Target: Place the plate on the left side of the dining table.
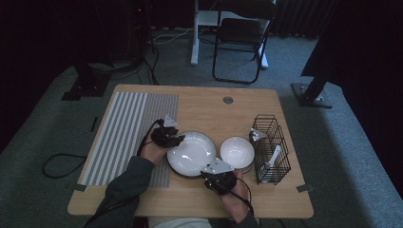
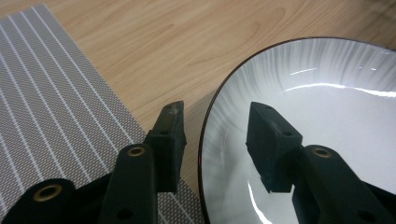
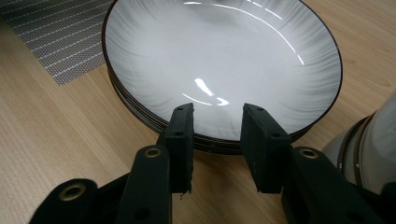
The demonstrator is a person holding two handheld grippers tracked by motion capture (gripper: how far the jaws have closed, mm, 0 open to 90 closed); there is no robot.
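Both grippers at the plates [image 1: 191, 153], jaws apart.
Left gripper [image 2: 215, 135] astride the rim; right gripper [image 3: 215, 140] short of it; bowl [image 1: 236, 152] and basket [image 1: 271, 148] alongside.

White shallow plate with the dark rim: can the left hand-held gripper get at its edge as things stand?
Probably yes. The left hand-held gripper is open, its jaws straddling the rim of the white shallow plate, one outside over the wooden table, one inside, nothing between.
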